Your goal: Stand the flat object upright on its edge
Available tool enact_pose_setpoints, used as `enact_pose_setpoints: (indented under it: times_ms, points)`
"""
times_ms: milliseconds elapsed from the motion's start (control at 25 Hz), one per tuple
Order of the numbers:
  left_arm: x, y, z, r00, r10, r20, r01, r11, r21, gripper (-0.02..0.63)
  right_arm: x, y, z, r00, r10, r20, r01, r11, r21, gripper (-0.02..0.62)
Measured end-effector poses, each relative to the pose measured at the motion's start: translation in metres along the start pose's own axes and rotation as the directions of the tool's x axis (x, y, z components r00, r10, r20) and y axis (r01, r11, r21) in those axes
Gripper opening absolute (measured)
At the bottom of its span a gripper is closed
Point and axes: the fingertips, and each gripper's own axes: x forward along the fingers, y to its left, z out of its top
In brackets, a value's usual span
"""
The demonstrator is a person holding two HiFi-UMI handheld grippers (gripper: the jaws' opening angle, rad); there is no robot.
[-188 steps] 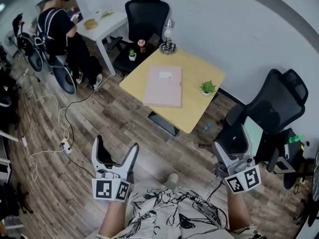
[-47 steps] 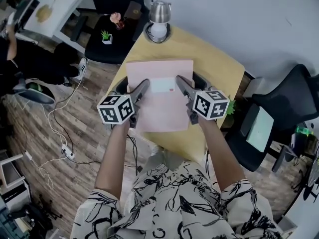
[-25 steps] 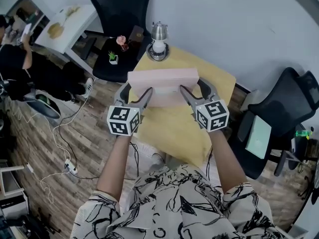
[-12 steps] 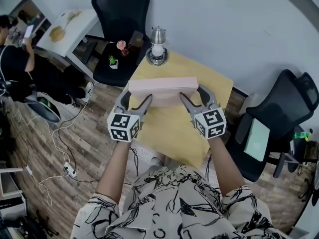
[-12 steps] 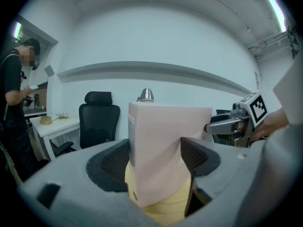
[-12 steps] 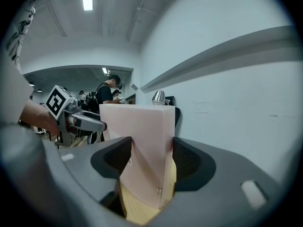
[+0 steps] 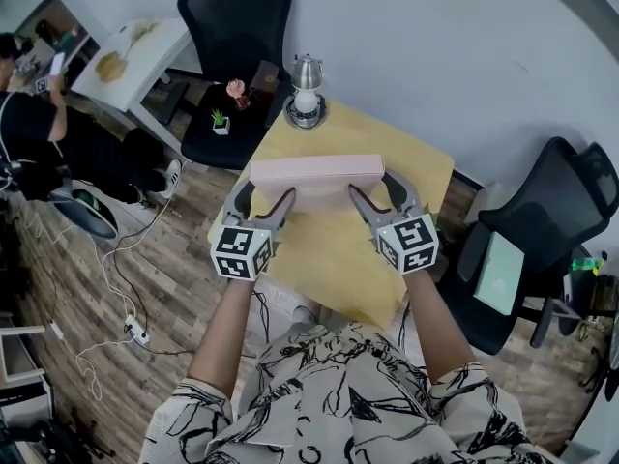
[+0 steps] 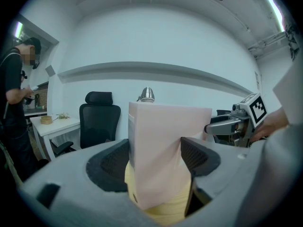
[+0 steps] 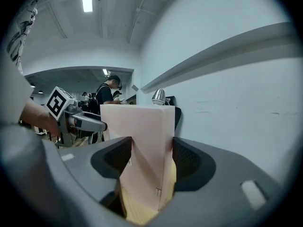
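- pink box [image 7: 316,174]: flat, wide, stands upright on one long edge, broad face toward the camera in the head view
- it sits on the yellow counter [image 7: 334,259], on the near side of the silver kettle [image 7: 307,83] and apart from it; the kettle is at the counter's far corner
- lower edge of the box is down at the counter top; can't tell if it rests fully or is just lifted
- left hand-held gripper [image 7: 263,189]: near-left of the kettle, clamped on the left end of the box; the left gripper view shows both pads against the two faces, box filling the gap
- right hand-held gripper [image 7: 375,188]: near-right of the kettle, clamped on the right end of the box the same way; pads pressed on both faces in the right gripper view
- kettle top shows just over the box's upper edge in both gripper views
- black office chair [image 7: 234,27]: beyond the kettle, to its left
- small potted plant [image 7: 221,119]: left of the kettle, off the counter
- person [image 7: 34,114]: far left of the kettle
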Motion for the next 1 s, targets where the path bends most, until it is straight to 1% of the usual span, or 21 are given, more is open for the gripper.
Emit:
enact_pose_setpoints:
  times_ms: [240,480,840,1000]
  points:
    - [0.0024,0.0016,0.0009,1.000,0.005,0.010,-0.005,1.000,0.002,0.348,0.0029,-0.0023,0.0007,1.000,0.007,0.006,-0.007,1.000,-0.012,0.272]
    - [0.0039,0.0035,0.0036,1.000,-0.009,0.029,0.009,1.000,-0.003,0.354,0.0063,-0.0037,0.0016,1.000,0.017,0.014,-0.017,1.000,0.004,0.281]
    - [0.0042,0.0050,0.0002,0.999,-0.024,0.035,0.025,0.999,-0.034,0.370,0.0082,-0.0054,-0.0004,0.999,0.035,0.026,-0.037,0.997,0.064,0.282]
    - [0.0026,0.0072,-0.0006,0.999,-0.012,0.035,0.013,0.999,-0.038,0.382,0.0083,-0.0072,-0.0006,0.999,0.041,0.019,-0.043,0.996,0.072,0.295]
